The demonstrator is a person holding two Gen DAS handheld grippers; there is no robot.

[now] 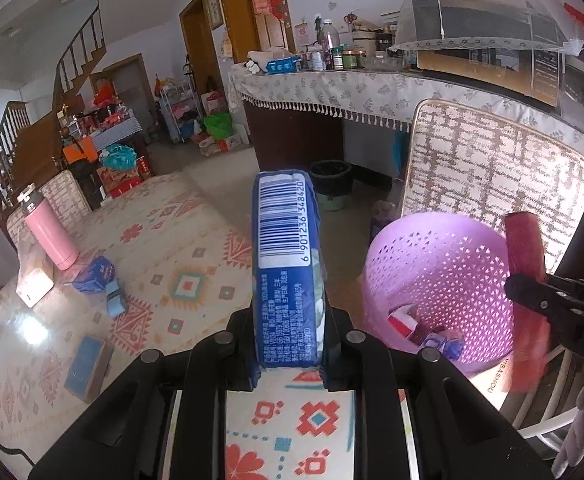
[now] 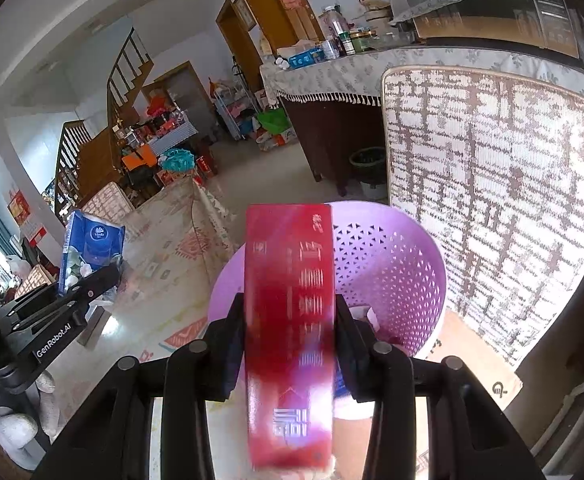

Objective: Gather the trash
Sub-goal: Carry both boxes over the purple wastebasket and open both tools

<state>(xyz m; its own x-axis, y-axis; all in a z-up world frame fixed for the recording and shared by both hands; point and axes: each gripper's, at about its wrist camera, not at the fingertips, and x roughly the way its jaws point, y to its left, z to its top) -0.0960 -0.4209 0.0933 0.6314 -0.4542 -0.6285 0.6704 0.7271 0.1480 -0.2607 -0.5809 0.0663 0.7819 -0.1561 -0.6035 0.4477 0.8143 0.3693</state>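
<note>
My left gripper (image 1: 290, 344) is shut on a blue tissue pack (image 1: 286, 268) with a barcode, held upright above the patterned table. My right gripper (image 2: 288, 356) is shut on a red box (image 2: 290, 320), held upright over the rim of the purple perforated basket (image 2: 392, 264). In the left wrist view the basket (image 1: 440, 280) stands to the right, with small red and blue wrappers (image 1: 424, 332) inside; the right gripper (image 1: 548, 300) and red box (image 1: 526, 248) hover at its right rim. The blue pack also shows in the right wrist view (image 2: 90, 248).
On the table (image 1: 180, 240) lie a crumpled blue wrapper (image 1: 98, 276), a blue box (image 1: 86, 368), a pink flask (image 1: 50, 232) and a white box (image 1: 34, 280). A chair back (image 1: 492, 176) stands behind the basket. A dark floor bin (image 1: 332, 182) sits by the counter.
</note>
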